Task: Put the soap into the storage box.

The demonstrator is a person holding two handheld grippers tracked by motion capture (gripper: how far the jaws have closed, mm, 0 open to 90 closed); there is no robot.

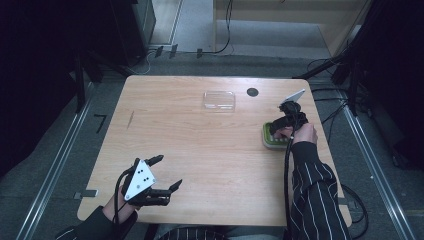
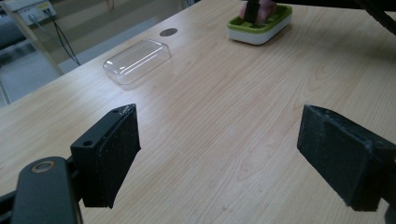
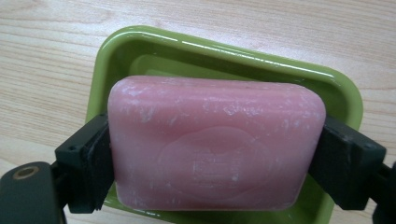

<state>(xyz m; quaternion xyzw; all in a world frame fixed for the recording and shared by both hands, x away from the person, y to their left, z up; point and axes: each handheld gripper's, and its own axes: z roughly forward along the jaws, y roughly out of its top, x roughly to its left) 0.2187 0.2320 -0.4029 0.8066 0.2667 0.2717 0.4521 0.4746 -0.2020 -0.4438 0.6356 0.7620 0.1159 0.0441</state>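
A pink soap bar (image 3: 217,144) sits between the pads of my right gripper (image 3: 217,161), which is shut on its two short ends. Under and around it lies a green soap dish (image 3: 224,51) with a white base; I cannot tell whether the bar touches it. In the high view that dish (image 1: 268,140) is at the table's right side, with my right gripper (image 1: 278,131) pointing down into it. My left gripper (image 1: 168,173) hovers open near the front left edge, its jaws wide apart (image 2: 219,158) over bare wood, nothing between them.
A clear plastic lid (image 1: 219,99) lies at the back middle of the wooden table (image 1: 200,150), with a small black disc (image 1: 252,92) to its right. The left gripper view shows the lid (image 2: 137,60), the disc (image 2: 168,31) and the dish (image 2: 259,28) far ahead.
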